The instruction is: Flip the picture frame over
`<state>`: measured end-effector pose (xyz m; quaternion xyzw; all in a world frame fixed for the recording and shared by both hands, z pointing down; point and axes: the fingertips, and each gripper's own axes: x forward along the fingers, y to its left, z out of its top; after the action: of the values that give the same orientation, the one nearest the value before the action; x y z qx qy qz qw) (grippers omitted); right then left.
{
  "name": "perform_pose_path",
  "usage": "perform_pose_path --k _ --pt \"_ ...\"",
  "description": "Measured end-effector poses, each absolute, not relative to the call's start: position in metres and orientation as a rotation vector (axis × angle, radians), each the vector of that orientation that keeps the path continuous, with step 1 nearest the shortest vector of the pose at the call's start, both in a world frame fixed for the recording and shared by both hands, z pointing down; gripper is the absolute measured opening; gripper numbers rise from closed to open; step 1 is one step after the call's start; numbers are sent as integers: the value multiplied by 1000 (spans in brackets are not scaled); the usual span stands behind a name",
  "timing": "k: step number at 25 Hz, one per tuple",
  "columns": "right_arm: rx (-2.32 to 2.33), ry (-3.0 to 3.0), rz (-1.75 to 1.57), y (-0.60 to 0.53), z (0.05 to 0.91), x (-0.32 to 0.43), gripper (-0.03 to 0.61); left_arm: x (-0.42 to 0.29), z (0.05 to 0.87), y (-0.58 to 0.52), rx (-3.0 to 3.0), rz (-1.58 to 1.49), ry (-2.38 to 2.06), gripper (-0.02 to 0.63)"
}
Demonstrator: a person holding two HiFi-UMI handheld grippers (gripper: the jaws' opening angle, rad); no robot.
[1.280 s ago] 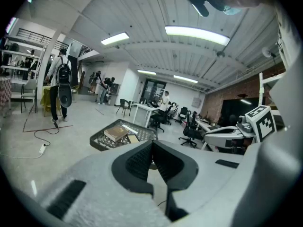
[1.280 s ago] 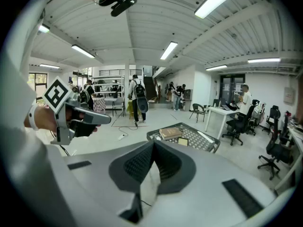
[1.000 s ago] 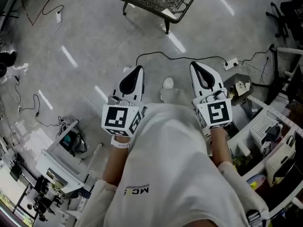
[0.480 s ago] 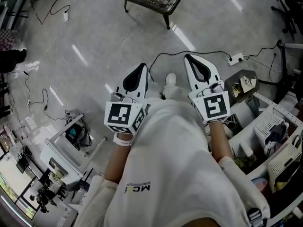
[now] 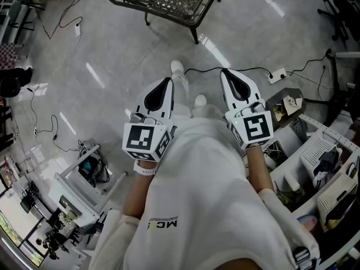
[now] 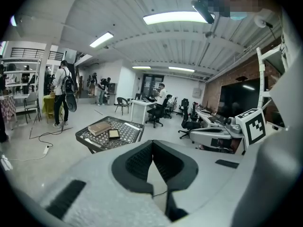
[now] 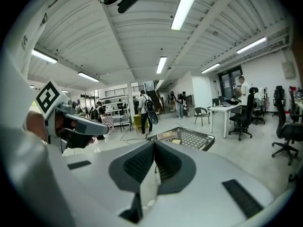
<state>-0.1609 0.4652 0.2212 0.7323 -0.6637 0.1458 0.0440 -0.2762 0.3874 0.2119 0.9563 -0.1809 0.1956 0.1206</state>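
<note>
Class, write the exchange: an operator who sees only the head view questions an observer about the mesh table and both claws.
Operator: The mesh table is cropped at the top of my view. What's on it?
Observer: The left gripper view shows a book and a small dark picture frame lying flat beside it.
Operator: Are the claws holding anything?
Observer: No. In the gripper views, the left claw and right claw are shut with nothing between them.

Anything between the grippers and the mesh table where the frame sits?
Nothing visible blocks the way. Only bare floor and a black cable lying on it separate the left gripper and right gripper from the mesh table.
</note>
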Motion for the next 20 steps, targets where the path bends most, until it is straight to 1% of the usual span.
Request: perform_pose_path --k 5,8,15,20 --pt "2222 -1998 467 424 221 -132 17 -249 219 345 2749 531 -530 21" --pt "2192 -1991 452 397 224 -106 17 -221 231 320 2721 505 -515 21" --pt "2117 -1976 437 307 230 -12 17 -116 257 233 2658 504 -480 20" --pt "2056 -2051 409 219 204 47 18 -34 262 168 2632 528 -447 20"
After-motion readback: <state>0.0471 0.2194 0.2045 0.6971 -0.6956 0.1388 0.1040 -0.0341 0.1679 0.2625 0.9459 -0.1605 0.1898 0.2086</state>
